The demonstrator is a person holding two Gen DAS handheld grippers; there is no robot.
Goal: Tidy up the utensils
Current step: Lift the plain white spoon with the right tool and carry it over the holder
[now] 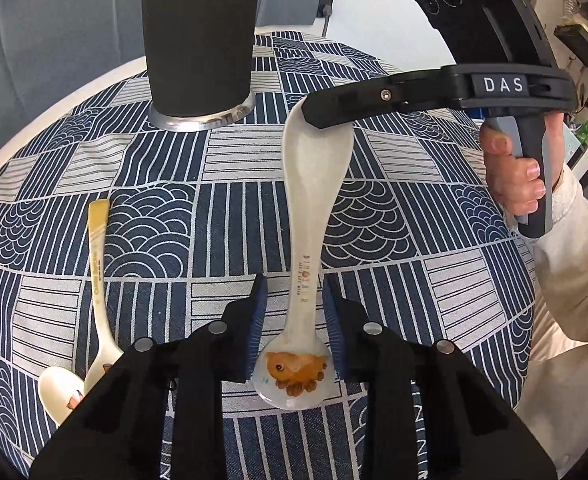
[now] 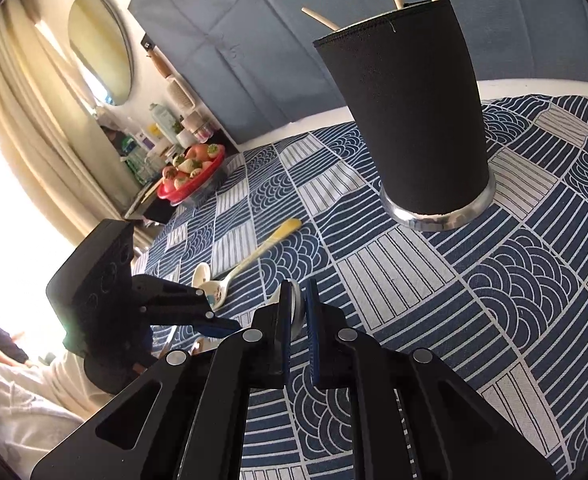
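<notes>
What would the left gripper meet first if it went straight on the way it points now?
Most likely the white spoon: its handle already lies between the fingers of the left gripper. Beyond it lies the patterned tablecloth, not the black cup. Depth is unclear.

L gripper (image 1: 296, 312) points steeply down, blue pads either side of the spoon (image 1: 314, 216), jaws only partly apart. R gripper (image 2: 297, 312) tilts down more gently, jaws clamped on the spoon's other end. R hand (image 1: 514, 172) wraps the grey grip, pale sleeve behind the wrist.
</notes>
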